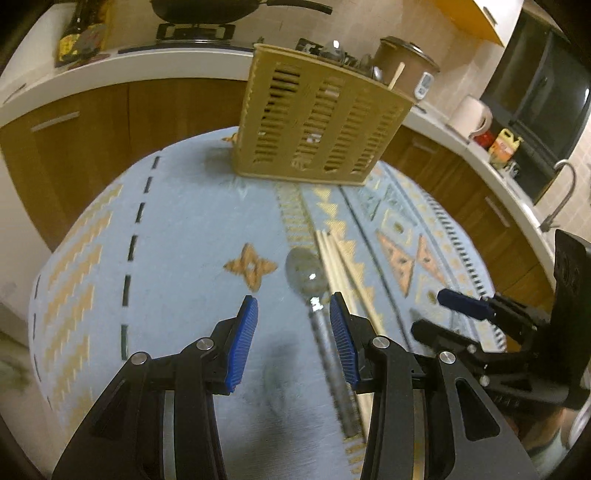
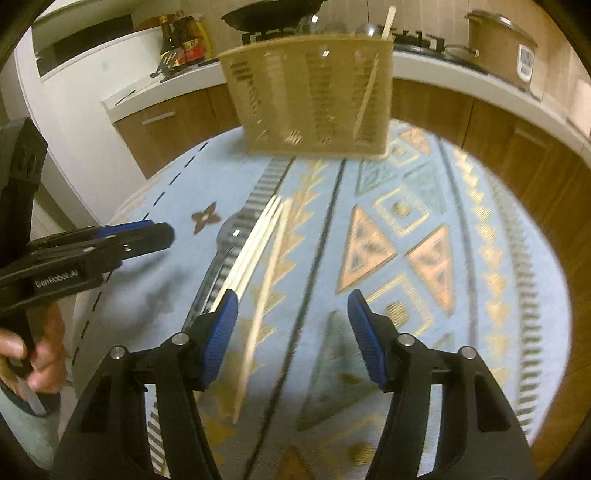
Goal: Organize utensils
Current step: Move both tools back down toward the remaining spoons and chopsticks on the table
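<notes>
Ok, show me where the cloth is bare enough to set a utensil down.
Bare cloth lies left of the spoon, out to the dashed line, and right of the chopsticks. Crowded: the spoon-and-chopsticks strip and the caddy foot.

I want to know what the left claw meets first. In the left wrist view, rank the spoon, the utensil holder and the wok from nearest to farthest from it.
1. Spoon: on the cloth, its handle between the left claw's open fingers, toward the right one.
2. Utensil holder: upright at the table's far edge, ahead and slightly right.
3. Wok: on the stove at the back counter, ahead and left.
</notes>
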Demonstrator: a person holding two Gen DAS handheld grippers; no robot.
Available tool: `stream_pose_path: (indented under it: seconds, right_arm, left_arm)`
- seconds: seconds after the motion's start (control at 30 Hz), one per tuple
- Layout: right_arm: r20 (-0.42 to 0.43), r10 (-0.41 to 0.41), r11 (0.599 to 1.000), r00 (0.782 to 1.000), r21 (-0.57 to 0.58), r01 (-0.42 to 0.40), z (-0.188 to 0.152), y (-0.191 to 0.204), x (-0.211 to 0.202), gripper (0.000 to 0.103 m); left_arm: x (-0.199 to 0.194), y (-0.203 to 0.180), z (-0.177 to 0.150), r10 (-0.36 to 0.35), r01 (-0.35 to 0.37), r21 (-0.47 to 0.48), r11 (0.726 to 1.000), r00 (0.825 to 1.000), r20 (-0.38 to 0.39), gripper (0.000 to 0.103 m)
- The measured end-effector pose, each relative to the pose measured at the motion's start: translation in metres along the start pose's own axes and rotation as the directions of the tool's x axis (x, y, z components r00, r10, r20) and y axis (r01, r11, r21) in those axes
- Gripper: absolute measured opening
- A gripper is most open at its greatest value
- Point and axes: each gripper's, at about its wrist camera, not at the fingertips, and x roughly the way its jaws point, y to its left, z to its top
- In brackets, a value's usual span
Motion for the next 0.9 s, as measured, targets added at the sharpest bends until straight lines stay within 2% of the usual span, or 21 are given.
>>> stream_pose_path:
  seconds: [0.23, 0.77, 0.9]
  right_arm:
    - [-0.016, -0.002, 1.000, 1.000, 0.010, 0.002, -0.012, 0.012, 0.017, 0.040]
    - [0.015, -0.123, 0.991, 0.992, -0.059, 0.124, -0.015, 0.029, 0.021, 0.039]
    - [0.020, -0.148, 0.987, 0.989, -0.062, 0.149, -0.016, 0.030, 0.020, 0.033]
  left_arm:
    - [0.007, -0.007, -0.014, 0.038, -0.038, 0.000, 0.999, 0.999, 0.019, 0.037]
    - [0.009, -0.005, -0.022, 0.073, -0.073, -0.007, 0.997, 0.996, 0.044, 0.037]
    - [0.008, -0.006, -0.023, 0.075, -0.074, -0.007, 0.997, 0.996, 0.045, 0.037]
